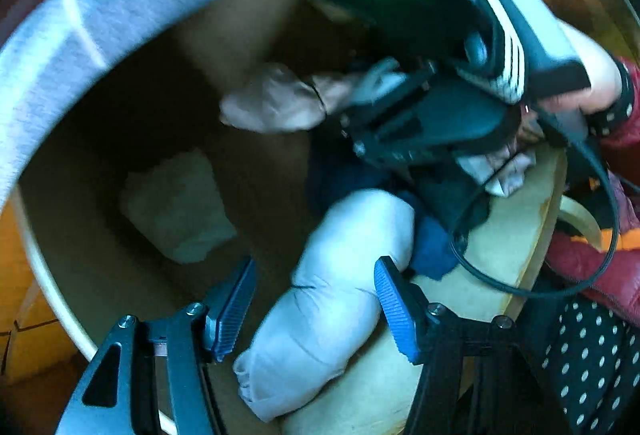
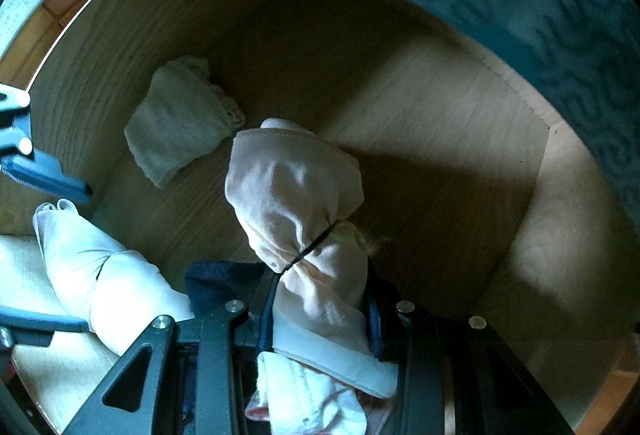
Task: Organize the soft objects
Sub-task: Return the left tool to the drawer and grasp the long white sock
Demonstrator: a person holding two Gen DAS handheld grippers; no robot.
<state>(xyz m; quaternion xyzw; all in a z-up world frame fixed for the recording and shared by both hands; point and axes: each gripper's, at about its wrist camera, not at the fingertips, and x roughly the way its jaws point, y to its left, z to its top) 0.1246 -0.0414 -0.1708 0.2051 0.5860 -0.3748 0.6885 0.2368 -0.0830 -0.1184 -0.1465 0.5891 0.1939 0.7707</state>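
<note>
I look down into a wooden drawer (image 2: pixel 420 139). My left gripper (image 1: pixel 314 311) is open, its blue pads on either side of a pale rolled cloth bundle (image 1: pixel 332 275) that lies over the drawer's near rim (image 1: pixel 504 251); the pads do not press on it. The same roll (image 2: pixel 100 275) shows in the right wrist view between the left fingers (image 2: pixel 44 175). My right gripper (image 2: pixel 320 315) is shut on a beige bundle (image 2: pixel 296 195) tied with a black band, held above the drawer floor. A white folded cloth (image 2: pixel 180 119) lies on the floor. A dark blue cloth (image 1: pixel 432 247) sits beside the roll.
A blue-grey patterned fabric (image 2: pixel 520 3) hangs over the drawer's far edge. A person's red sleeve (image 1: pixel 616 131) and polka-dot fabric (image 1: pixel 580 355) are at the right. A black cable (image 1: pixel 600 235) loops from the right gripper. More pale cloth (image 2: pixel 312 403) bunches under the right gripper.
</note>
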